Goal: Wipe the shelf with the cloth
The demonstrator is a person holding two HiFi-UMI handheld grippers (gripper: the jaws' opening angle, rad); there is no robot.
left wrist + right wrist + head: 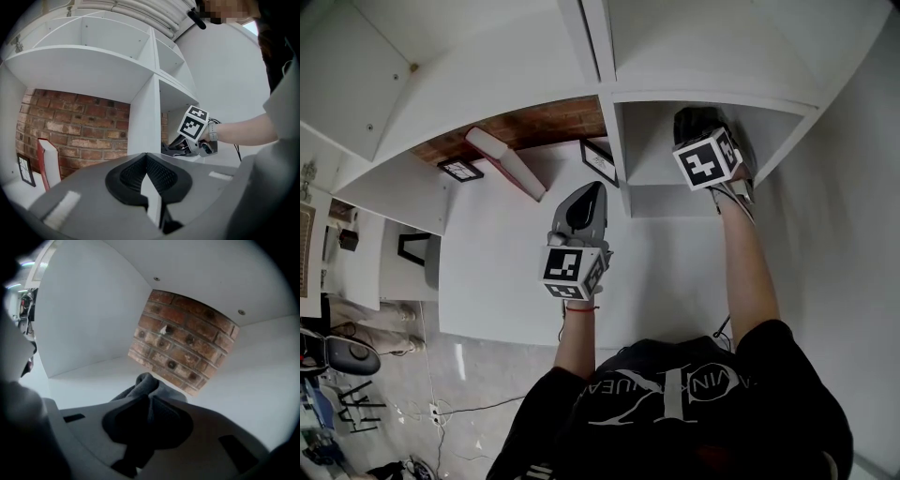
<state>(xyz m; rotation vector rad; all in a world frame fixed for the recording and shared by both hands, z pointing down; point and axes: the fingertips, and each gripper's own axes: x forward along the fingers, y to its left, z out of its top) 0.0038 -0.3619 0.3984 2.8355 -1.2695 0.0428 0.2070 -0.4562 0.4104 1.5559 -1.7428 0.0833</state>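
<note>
1. My right tongs [149, 397] are clamped on the cloth [146, 379], a dark wad bunched between the pads.
2. The cloth sits low inside the right compartment of the shelf [89, 378], near the brick [187, 348] at its back.
3. It looks soft, light and floppy. I judge it will fold and drag when pushed, so a deep pinch on the bunched middle suits it.
4. My left tongs [146, 157] are closed on nothing, out in front of the shelf.
</note>
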